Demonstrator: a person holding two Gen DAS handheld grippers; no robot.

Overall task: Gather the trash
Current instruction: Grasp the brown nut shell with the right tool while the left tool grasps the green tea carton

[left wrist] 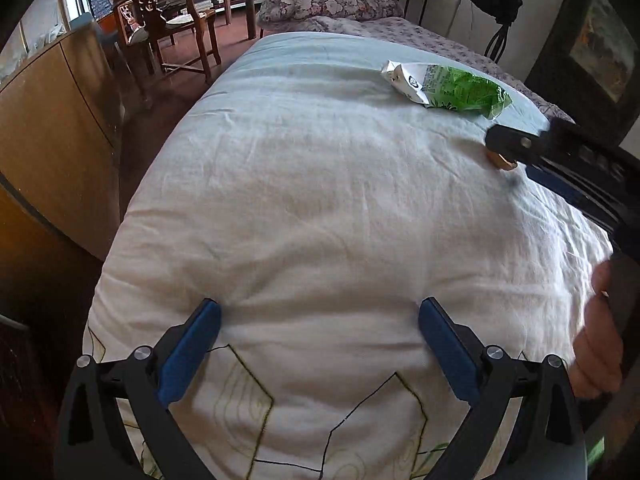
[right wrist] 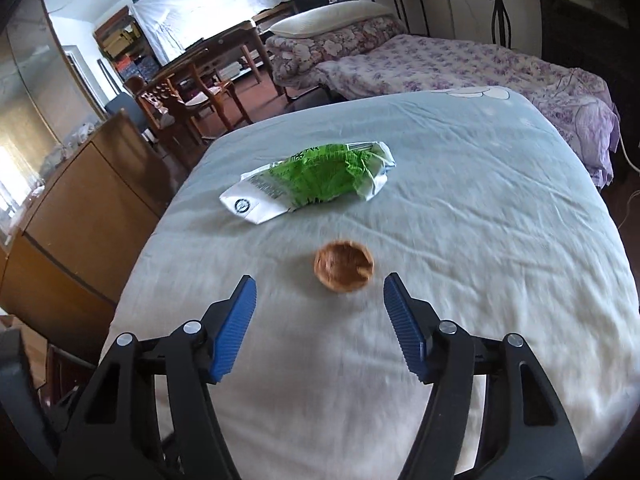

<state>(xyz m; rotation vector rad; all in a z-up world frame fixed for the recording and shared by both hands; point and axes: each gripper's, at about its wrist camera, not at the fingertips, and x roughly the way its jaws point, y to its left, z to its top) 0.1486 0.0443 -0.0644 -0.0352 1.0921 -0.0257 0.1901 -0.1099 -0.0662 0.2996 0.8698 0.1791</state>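
While nothing is collected yet, two pieces of trash lie on the bed (right wrist: 480, 240): a brown paper cup (right wrist: 344, 267) just beyond the right claw (right wrist: 320, 286), released and empty; a green wrapper (right wrist: 316, 180) farther off. Left claw (left wrist: 320, 312): released, empty, near edge.

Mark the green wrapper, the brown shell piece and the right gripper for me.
green wrapper (right wrist: 320, 178): right wrist view, on its crumpled green middle.
brown shell piece (right wrist: 343, 267): right wrist view, in its hollow centre.
right gripper (right wrist: 320, 304): right wrist view, midway between its open blue fingertips.
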